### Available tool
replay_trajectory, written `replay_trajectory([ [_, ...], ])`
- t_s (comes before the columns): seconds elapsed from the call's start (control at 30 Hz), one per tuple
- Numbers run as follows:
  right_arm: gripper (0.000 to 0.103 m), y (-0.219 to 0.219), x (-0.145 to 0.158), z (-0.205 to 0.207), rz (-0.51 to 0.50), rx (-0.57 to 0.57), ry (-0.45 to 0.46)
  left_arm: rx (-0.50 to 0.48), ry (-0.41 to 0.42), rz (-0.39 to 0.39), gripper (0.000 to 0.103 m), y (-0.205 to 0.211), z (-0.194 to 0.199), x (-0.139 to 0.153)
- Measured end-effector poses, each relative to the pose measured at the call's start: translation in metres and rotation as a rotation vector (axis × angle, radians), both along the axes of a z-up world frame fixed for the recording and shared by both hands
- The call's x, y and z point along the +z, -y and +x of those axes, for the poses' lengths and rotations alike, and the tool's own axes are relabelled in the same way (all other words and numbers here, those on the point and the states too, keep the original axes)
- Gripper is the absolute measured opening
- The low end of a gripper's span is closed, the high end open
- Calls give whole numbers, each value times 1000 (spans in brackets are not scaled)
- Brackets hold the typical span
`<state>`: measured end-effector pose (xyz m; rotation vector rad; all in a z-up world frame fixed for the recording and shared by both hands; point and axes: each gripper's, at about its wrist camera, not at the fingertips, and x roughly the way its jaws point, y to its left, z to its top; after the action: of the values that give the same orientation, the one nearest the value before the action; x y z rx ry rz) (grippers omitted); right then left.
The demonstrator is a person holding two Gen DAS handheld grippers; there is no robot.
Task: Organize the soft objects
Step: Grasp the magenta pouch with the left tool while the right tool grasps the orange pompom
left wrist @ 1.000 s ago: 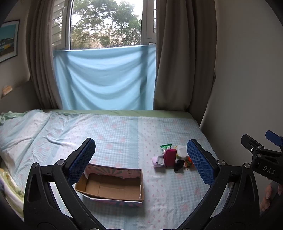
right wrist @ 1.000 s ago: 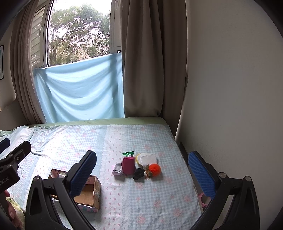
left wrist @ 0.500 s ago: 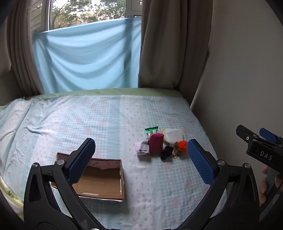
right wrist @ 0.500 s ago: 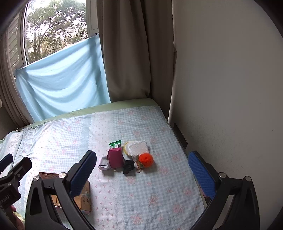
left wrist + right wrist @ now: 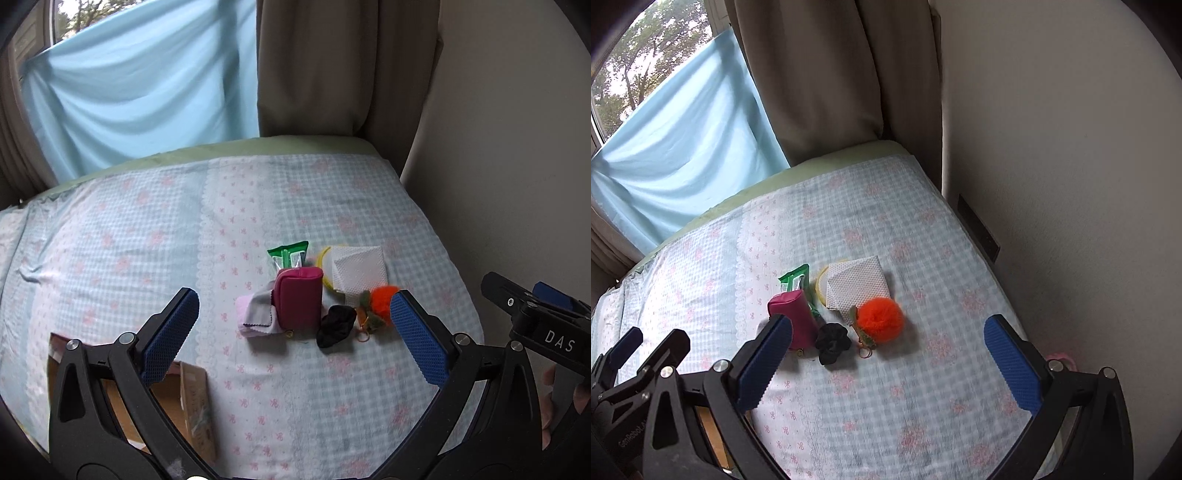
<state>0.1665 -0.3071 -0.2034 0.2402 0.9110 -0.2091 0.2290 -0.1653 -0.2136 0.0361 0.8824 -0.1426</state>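
I hold both claws spread and empty above the bed: the left gripper and the right gripper. The soft pile sits mid-frame. I judge the orange pom-pom the easiest first pick, approached from above. The black scrunchie and magenta pouch crowd it; the cardboard box waits lower left.

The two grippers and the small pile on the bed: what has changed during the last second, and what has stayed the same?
Both grippers have moved forward and tilted down toward the pile: the left gripper and the right gripper now frame it closely, and the cardboard box has slid to the lower left corner. Nothing was gripped or released. Both stay open and empty; the magenta pouch, black scrunchie and orange pompom lie unmoved.
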Motion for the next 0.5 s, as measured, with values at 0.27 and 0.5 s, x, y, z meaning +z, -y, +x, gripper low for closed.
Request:
replay_trajectory([
  [0.27, 103, 34, -97, 56, 127, -39, -85, 8, -65, 48, 103, 18, 73, -95],
  [0.5, 94, 41, -172, 82, 226, -67, -150, 1, -109, 46, 103, 29, 106, -156],
])
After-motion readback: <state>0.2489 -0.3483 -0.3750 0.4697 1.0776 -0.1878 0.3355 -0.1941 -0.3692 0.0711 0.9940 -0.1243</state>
